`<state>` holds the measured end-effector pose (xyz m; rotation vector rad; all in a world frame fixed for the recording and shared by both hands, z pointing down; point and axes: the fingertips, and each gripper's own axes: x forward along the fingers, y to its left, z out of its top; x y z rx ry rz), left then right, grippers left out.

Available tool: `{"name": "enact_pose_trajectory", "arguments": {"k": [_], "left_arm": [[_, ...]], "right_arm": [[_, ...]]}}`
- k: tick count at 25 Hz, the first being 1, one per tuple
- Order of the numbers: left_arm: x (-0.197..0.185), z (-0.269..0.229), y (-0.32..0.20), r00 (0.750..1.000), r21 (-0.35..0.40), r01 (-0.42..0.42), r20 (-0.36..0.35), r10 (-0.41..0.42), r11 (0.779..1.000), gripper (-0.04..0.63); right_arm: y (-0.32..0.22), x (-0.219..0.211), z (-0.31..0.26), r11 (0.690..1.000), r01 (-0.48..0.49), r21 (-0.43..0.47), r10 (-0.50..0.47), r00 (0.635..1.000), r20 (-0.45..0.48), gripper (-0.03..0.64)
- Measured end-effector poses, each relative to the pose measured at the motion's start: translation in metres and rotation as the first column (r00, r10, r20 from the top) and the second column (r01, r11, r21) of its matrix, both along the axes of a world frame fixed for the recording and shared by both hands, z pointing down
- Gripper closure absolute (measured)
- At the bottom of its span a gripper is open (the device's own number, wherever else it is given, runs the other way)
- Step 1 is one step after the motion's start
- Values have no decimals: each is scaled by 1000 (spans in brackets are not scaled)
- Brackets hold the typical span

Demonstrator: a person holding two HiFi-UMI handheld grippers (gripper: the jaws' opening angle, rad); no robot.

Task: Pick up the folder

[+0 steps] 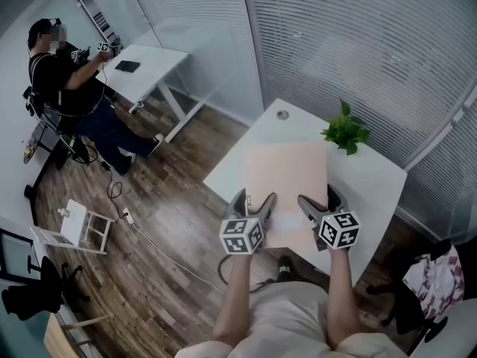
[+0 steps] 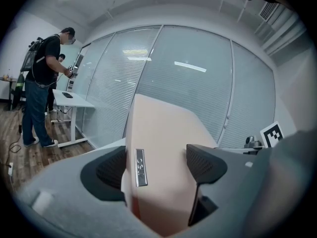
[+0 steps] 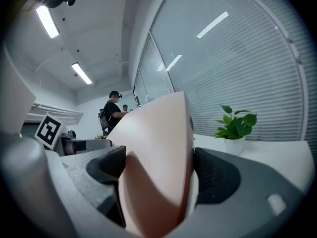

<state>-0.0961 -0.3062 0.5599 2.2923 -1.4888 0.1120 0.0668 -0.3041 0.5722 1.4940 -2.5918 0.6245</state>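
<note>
Both grippers are on the folder (image 1: 287, 174) now. We've got the left gripper (image 1: 255, 198) clamped on its near edge toward the left corner, and the right gripper (image 1: 318, 198) clamped on the same edge further right. In each gripper view the pink folder fills the gap, dark pads (image 2: 205, 163) pressed against both faces. It stretches out over the white table (image 1: 376, 181), far right corner beside the small potted plant (image 1: 345, 131) — whether it's clear of the tabletop, we cannot tell.
</note>
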Motion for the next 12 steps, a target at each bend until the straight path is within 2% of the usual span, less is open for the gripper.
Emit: {"name": "enact_pose_trajectory", "arguments": {"k": [12], "left_arm": [[-3, -1, 37, 999, 2, 0, -52, 0, 1000, 219]], "right_arm": [[37, -2, -10, 1000, 16, 2, -16, 999, -40, 187]]}}
